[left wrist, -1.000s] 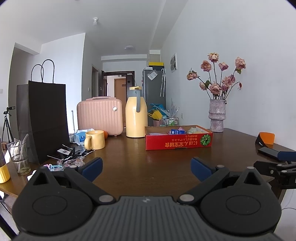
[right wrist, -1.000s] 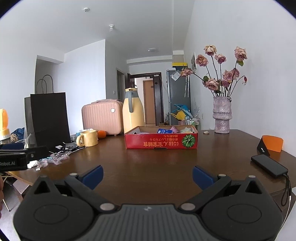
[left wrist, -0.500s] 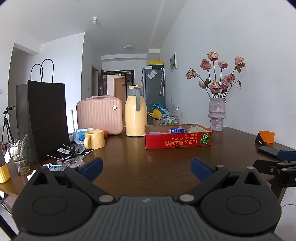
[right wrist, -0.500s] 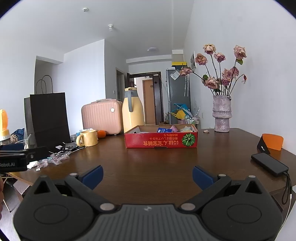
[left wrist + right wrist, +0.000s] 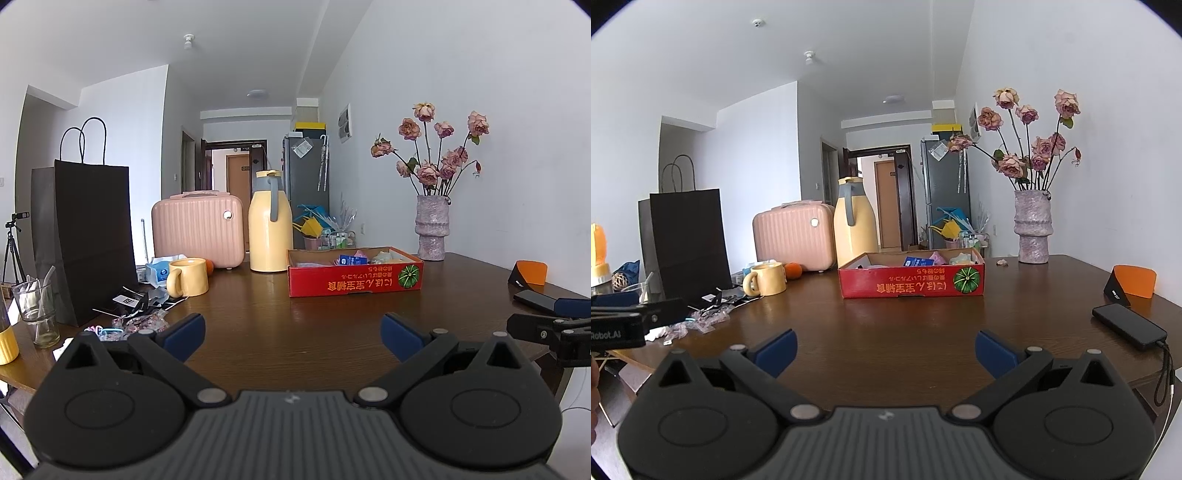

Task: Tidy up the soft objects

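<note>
The red cardboard box (image 5: 354, 282) sits mid-table holding a blue packet (image 5: 352, 260) and several pale soft items (image 5: 960, 258), too small to identify. Both the left gripper (image 5: 291, 334) and right gripper (image 5: 885, 349) hover empty above the near edge, jaws spread wide. On the dark wooden table (image 5: 295, 325) stand a yellow thermos (image 5: 269, 221), pink case (image 5: 197, 229), yellow mug (image 5: 186, 277), black paper bag (image 5: 85, 240) and a vase of dried roses (image 5: 432, 225) by the white wall.

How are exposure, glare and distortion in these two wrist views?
Left wrist: even daylight, soft sheen on the table, walls bowed by the fisheye, dark corners, sharp focus on the red box. Right wrist: same bright light, glare streaks on the table, vase leaning with the distortion.
</note>
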`<action>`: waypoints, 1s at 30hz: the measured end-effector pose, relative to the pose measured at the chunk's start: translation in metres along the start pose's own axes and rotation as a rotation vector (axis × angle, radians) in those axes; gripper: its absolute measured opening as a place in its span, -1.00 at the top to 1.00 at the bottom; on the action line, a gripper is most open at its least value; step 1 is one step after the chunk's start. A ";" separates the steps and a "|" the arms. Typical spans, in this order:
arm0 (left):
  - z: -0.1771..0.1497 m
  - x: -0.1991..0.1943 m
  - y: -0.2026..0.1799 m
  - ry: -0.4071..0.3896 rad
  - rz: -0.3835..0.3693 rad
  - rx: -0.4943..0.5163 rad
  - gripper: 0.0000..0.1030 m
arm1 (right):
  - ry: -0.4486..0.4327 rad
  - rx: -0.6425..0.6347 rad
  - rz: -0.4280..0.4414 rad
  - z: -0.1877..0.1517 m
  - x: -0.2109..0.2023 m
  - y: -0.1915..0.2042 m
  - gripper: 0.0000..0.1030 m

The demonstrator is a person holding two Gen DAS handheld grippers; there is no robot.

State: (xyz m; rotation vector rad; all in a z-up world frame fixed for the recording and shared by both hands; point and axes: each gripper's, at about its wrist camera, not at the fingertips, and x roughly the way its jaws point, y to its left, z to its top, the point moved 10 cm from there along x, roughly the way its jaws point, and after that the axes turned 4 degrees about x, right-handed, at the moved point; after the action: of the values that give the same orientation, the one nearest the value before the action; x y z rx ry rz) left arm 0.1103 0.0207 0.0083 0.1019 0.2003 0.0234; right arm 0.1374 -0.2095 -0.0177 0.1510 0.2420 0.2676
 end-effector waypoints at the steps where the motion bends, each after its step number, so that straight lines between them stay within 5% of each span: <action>1: 0.000 0.000 0.000 0.003 -0.003 -0.002 -1.00 | 0.000 0.001 -0.001 0.000 0.000 0.000 -1.00; 30: -0.001 0.000 0.001 -0.004 -0.013 0.005 -1.00 | 0.003 0.008 -0.003 0.000 0.000 0.000 -1.00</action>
State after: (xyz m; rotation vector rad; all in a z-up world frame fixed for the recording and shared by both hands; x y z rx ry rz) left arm 0.1104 0.0218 0.0075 0.1054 0.1971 0.0100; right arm 0.1375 -0.2093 -0.0177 0.1584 0.2467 0.2634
